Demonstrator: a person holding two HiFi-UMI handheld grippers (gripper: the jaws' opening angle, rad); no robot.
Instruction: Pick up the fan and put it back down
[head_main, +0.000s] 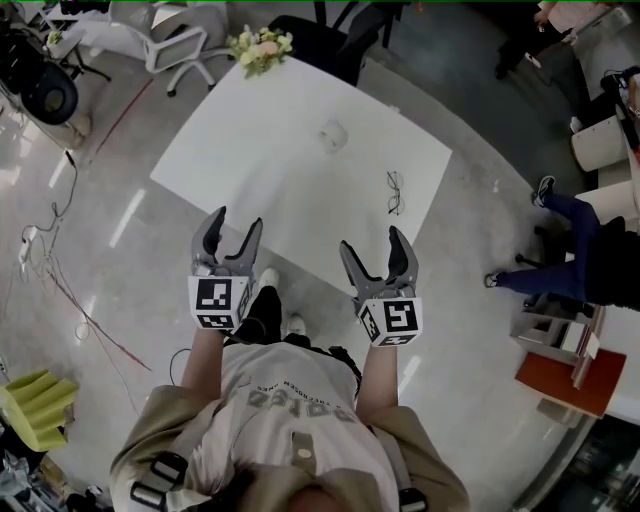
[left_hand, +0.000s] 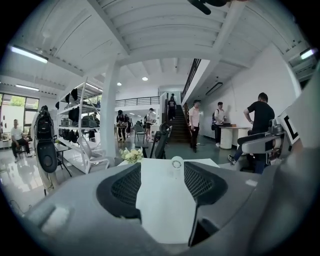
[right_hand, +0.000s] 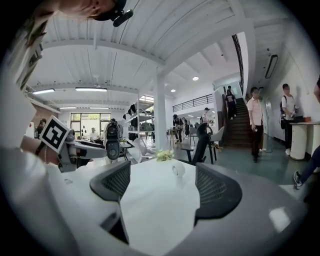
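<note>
A small white round fan (head_main: 333, 133) stands upright on the white table (head_main: 260, 150), toward its far side. In the left gripper view the fan (left_hand: 176, 163) shows far off between the jaws, and the right gripper view has the fan (right_hand: 178, 170) likewise at a distance. My left gripper (head_main: 230, 230) hangs open at the table's near edge with nothing between its fingers. My right gripper (head_main: 374, 247) is level with it to the right, also open and empty. Both point across the table toward the fan and are well short of it.
A pair of glasses (head_main: 394, 191) lies on the table's right part. A bunch of pale flowers (head_main: 260, 46) stands at the far corner, with office chairs behind it. A seated person's legs (head_main: 545, 250) are to the right of the table. Cables run over the floor at left.
</note>
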